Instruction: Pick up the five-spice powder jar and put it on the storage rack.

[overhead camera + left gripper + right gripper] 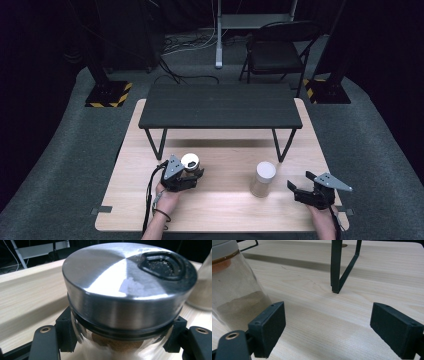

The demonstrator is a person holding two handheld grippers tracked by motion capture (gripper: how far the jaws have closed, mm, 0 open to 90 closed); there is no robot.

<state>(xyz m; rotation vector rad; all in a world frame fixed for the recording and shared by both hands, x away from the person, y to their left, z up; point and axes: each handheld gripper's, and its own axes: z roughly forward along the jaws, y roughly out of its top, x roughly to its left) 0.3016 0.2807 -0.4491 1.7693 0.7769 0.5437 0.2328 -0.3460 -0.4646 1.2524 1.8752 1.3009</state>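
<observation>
A small glass jar with a brushed metal shaker lid point(125, 282) holds brown powder. My left gripper point(120, 337) is shut on its glass body just under the lid, with both pads against the glass. From above, the jar point(191, 161) stands at the table's left middle, with the left gripper point(192, 172) behind it. A taller jar with a white lid point(263, 179) holds pale powder right of centre. My right gripper point(300, 181) rests near the table's right front corner. It stands open and holds nothing point(327, 327). The tall jar point(234, 297) is beside its left pad.
A low black bench point(220, 106) on thin metal legs stands across the back half of the wooden table point(220, 210). One of its legs point(337, 267) is ahead of the right gripper. A black folding chair point(277, 50) is on the floor beyond the table.
</observation>
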